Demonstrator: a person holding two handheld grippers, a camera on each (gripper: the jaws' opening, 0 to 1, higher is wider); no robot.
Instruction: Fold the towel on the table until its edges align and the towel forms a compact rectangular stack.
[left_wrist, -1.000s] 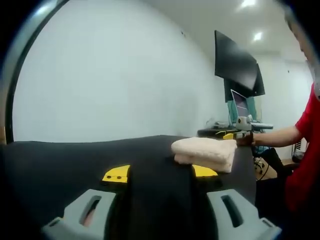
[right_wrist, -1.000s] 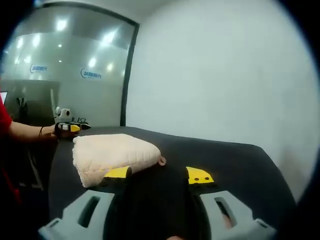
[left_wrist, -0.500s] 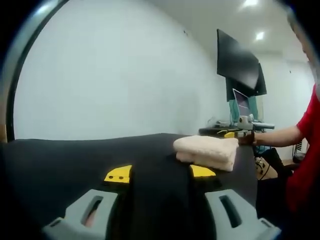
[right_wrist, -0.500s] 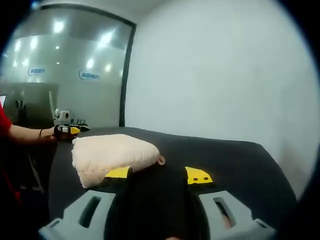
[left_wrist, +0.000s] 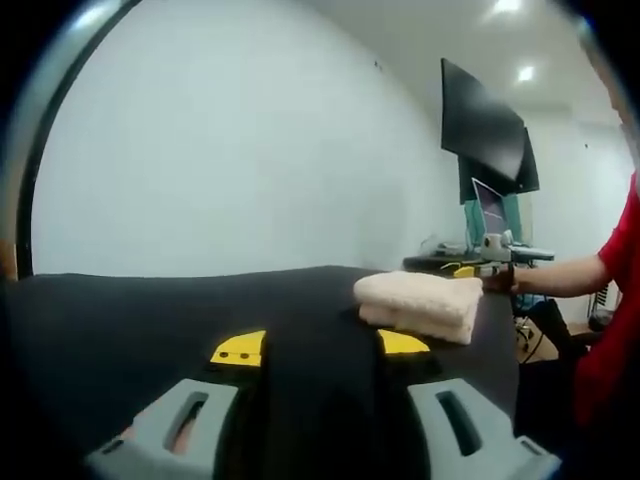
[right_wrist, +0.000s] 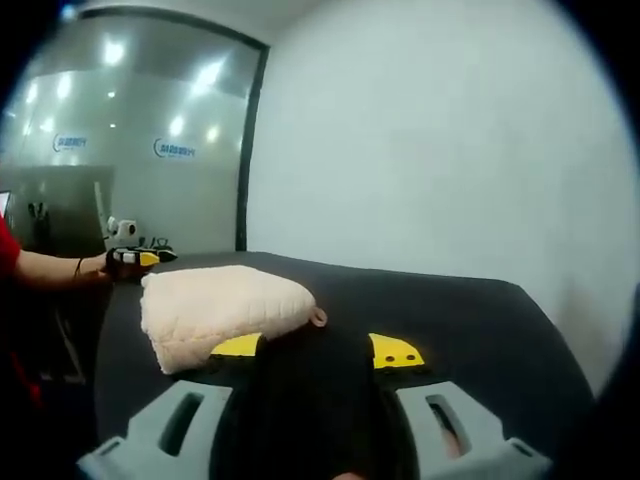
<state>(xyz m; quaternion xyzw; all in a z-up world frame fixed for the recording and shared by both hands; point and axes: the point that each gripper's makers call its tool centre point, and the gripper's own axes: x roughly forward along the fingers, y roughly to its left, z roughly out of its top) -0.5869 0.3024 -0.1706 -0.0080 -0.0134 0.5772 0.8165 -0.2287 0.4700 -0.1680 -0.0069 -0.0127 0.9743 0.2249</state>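
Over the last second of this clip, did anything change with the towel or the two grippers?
Nothing was gripped or released. Both views drifted slightly, so the cameras moved a little, not the things. The folded towel lies as before on the black table, a compact stack. The left gripper and right gripper stay open and empty, short of the towel. The person's hand remains at the far edge.
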